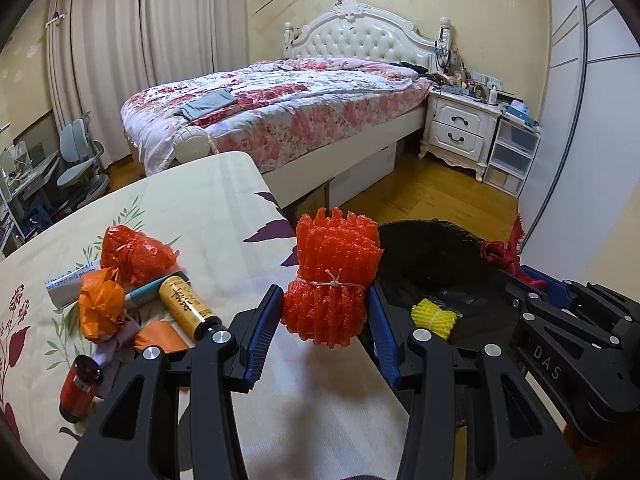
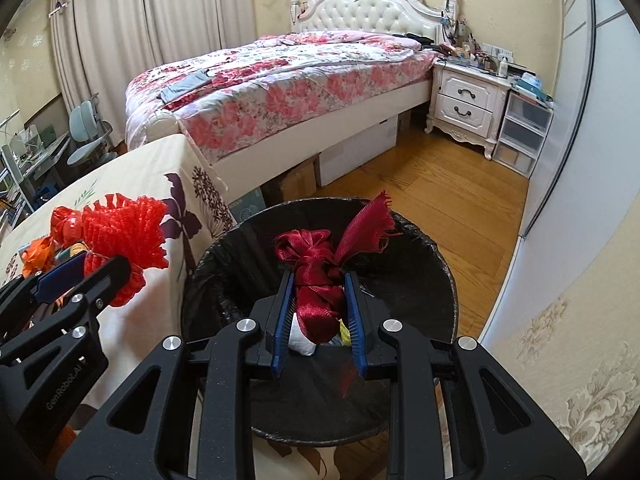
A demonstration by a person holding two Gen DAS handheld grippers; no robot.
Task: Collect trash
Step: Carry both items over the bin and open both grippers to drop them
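Floral-clothed table (image 1: 208, 200) carries orange wrappers (image 1: 100, 304) (crumpled) and bottles (image 1: 188, 306).

Bedroom: bed (image 1: 280, 108) with white tufted headboard (image 1: 360, 36) and floral quilt, white nightstand (image 1: 460, 128) beside it, clear plastic drawers (image 1: 512, 152), beige curtains (image 1: 132, 32), patterned yellow wallpaper, wood floor (image 2: 440, 200), grey desk chair (image 1: 80, 160).

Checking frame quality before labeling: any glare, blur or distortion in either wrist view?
Left wrist: sharp, strong fisheye bending, dark vignette corners, soft sheen on the tablecloth. Right wrist: same bending, the red ribbon crisp, mild shine on the bin liner.
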